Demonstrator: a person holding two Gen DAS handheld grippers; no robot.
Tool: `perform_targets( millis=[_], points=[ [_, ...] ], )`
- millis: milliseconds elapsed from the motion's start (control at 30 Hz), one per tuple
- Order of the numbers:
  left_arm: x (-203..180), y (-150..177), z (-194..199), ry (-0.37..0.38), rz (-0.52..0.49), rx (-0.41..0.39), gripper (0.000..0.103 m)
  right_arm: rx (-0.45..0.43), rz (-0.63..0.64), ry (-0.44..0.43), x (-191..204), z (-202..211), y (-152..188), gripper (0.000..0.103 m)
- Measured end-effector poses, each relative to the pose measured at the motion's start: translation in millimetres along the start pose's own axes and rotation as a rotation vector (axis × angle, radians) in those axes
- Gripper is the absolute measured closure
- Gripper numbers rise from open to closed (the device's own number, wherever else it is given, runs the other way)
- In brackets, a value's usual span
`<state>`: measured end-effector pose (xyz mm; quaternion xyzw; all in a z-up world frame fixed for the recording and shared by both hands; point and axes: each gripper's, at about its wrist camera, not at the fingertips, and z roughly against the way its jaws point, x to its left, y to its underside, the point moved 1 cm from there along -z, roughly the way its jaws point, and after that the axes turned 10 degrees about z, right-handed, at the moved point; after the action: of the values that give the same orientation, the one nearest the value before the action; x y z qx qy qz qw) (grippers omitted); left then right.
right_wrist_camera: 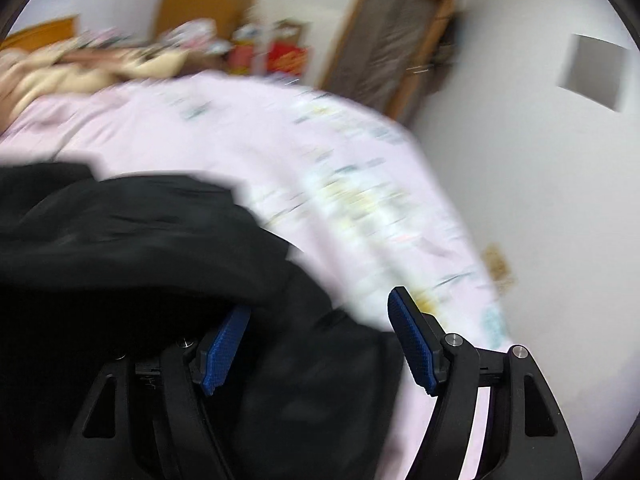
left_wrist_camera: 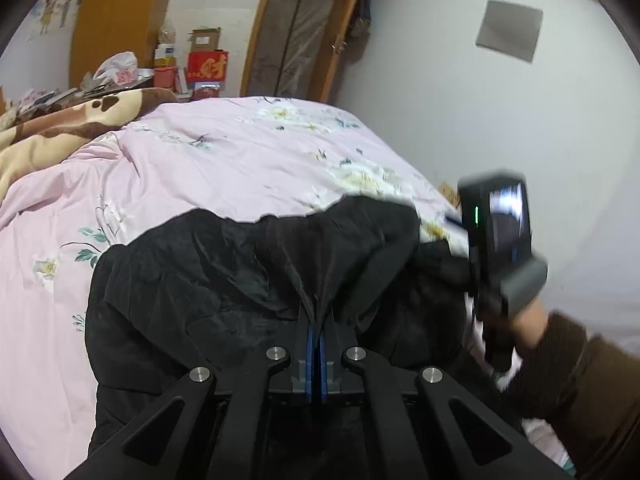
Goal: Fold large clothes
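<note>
Garment (left_wrist_camera: 240, 280) pinched (left tool (left_wrist_camera: 317, 330)).

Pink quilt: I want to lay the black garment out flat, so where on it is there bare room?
The pink quilt lies bare beyond the black garment, up to the far edge by the door. It is crowded at the far left, where the brown patterned blanket is heaped, and on the right by the right gripper.

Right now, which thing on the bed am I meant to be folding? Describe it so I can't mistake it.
Start at the bed's pink floral quilt. On its near end lies a black padded coat, pinched in the left gripper. It is the only black thing there; the brown-and-cream blanket lies at the far side.
</note>
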<state>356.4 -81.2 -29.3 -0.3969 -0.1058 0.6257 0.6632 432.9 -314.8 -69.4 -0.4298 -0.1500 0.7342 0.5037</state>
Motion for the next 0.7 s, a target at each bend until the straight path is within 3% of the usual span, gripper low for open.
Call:
perform_targets(
  millis=[167,367,500,567,667,700],
  points=[
    [1,12,-16,0.006,-0.006,0.049,0.102,0.05,-0.092,0.089,-19,-6,8,0.033],
    [8,34,-36,0.01,-0.011,0.124,0.102,0.079,-0.274,-0.136,-55,23,35,0.033],
    [17,48,-56,0.0,-0.005,0.182,0.101,0.026,-0.249,-0.256,-73,77,42,0.032],
    [21,50,-58,0.038,0.004,0.199,0.098,0.002,-0.216,-0.291,-72,100,42,0.032],
    [26,47,-37,0.126,0.009,0.168,0.075,0.003,-0.197,-0.398,-66,121,43,0.031],
    [28,45,-28,0.14,0.008,0.152,0.05,0.008,-0.194,-0.432,-62,121,43,0.031]
  ],
)
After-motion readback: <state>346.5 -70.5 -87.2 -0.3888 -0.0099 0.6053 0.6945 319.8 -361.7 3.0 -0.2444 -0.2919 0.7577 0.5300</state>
